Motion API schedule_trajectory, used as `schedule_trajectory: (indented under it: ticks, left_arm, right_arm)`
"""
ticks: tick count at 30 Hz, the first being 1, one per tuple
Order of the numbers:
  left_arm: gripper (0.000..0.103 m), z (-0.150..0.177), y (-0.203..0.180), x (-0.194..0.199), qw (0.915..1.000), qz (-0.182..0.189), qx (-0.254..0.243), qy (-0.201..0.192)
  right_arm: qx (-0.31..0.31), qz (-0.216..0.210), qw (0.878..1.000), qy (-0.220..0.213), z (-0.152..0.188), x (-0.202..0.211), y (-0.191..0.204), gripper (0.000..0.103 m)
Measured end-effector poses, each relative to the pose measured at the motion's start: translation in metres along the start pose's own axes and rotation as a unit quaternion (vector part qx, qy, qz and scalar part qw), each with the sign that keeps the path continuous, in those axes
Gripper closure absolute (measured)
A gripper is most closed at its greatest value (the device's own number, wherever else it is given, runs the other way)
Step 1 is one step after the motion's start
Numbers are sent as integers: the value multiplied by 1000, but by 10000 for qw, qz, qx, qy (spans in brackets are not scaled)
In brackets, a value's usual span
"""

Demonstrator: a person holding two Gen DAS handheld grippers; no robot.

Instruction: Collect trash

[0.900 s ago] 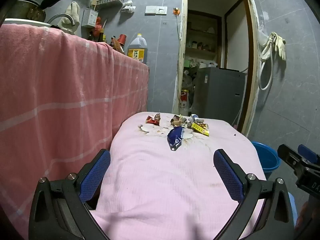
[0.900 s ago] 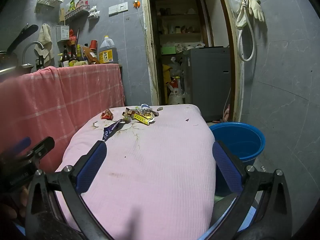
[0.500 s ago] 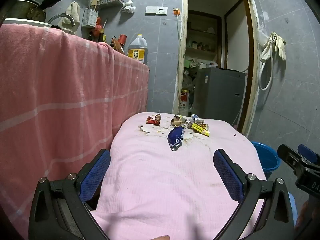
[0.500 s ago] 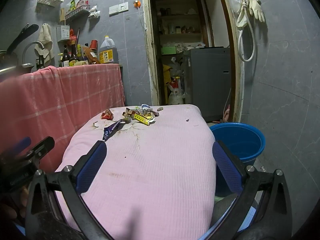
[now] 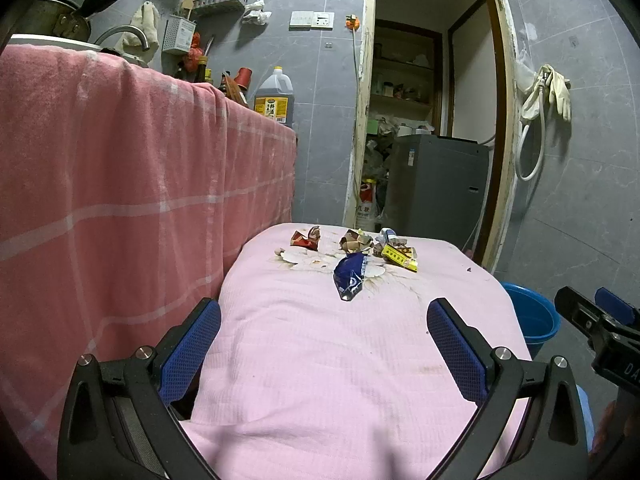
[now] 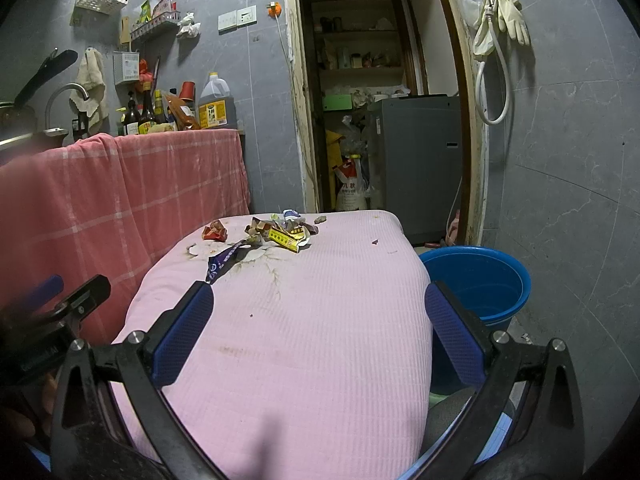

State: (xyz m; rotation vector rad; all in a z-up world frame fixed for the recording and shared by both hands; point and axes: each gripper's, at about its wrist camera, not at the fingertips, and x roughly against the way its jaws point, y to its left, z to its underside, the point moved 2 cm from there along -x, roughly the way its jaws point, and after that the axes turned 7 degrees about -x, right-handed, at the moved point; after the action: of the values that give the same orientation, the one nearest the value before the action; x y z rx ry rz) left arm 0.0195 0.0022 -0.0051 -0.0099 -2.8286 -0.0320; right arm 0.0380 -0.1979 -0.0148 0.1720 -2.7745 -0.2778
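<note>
Several pieces of trash lie at the far end of a pink-covered table (image 5: 320, 360): a dark blue wrapper (image 5: 350, 275) (image 6: 223, 262), a red wrapper (image 5: 306, 237) (image 6: 215, 231), a yellow box (image 5: 399, 256) (image 6: 284, 239) and crumpled brown scraps (image 5: 355, 240). A blue bucket (image 6: 476, 280) (image 5: 532, 314) stands on the floor to the table's right. My left gripper (image 5: 324, 328) is open and empty over the near table end. My right gripper (image 6: 318, 312) is open and empty, also near the front, far from the trash.
A counter draped in pink checked cloth (image 5: 120, 184) runs along the left, with bottles and an oil jug (image 5: 274, 98) on top. A doorway with a grey appliance (image 6: 416, 160) is behind the table. A grey tiled wall is on the right.
</note>
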Motion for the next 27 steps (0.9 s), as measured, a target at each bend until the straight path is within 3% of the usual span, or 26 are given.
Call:
schedule_trajectory:
  ticks: [27]
  left_arm:
    - [2,2,-2,-3,10000,-5,30,-2]
  right_arm:
    - [20,-32,10000,-24,-2,1,4,0]
